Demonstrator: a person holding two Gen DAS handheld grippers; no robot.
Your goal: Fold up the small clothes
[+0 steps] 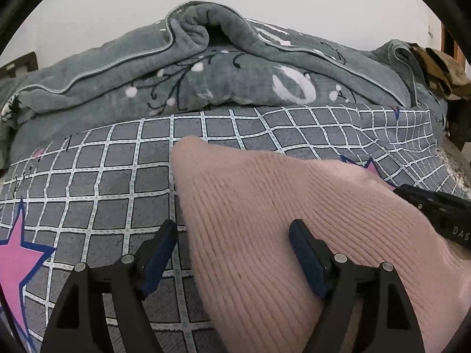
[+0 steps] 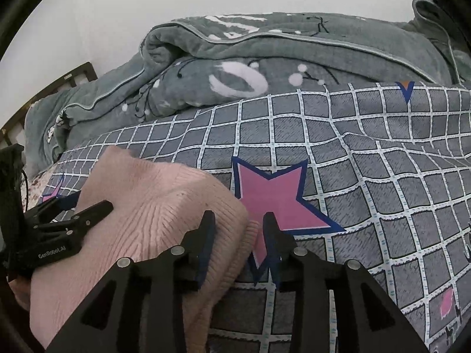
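The pink knit garment lies on the bed's checked sheet, in front of the bunched grey blanket, already doubled over with a layered edge on its right side.

The left tool stands wide open over the garment's left edge: one finger over the sheet, the other over the knit, gripping nothing. The right tool is partly open at the garment's right edge, beside the pink star printed on the sheet; its left finger lies against the folded knit and its right finger is over the star, and no cloth looks pinched between them.

This looks like the release after a fold. To do it well, both tools should lift clear without snagging the loose ribbed knit, which catches easily on the pads. Before the next fold, the edges by the star need to sit flush, and any grip should take both layers together, close to a corner, so the fold stays square and does not slide on the soft bedding.
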